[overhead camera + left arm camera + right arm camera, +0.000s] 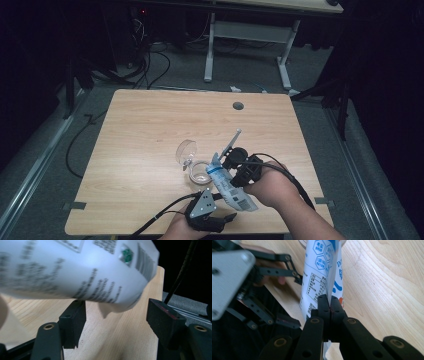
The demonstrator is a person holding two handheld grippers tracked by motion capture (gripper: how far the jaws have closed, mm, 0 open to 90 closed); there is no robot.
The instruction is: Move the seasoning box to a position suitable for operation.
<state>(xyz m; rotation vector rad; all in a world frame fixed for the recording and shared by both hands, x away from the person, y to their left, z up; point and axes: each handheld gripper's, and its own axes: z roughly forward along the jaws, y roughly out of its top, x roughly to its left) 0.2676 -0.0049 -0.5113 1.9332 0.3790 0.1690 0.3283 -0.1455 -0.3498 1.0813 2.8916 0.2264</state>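
Jaws of right gripper pinched on seam of white printed plastic pouch; left gripper gaping below it. Tilted toward clear glass cup, probably pouring; thin seam grip risks slipping, spilling.

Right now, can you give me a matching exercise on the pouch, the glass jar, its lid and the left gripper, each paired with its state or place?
Things:
1. pouch
2. glass jar
3. lid
4. left gripper

States:
A. fingers apart, holding nothing
B. swung open, standing up behind the rim
C. pinched by the right gripper, tilted mouth-down
D. on the table under the pouch's mouth

Pairs: 1-C, 2-D, 3-B, 4-A
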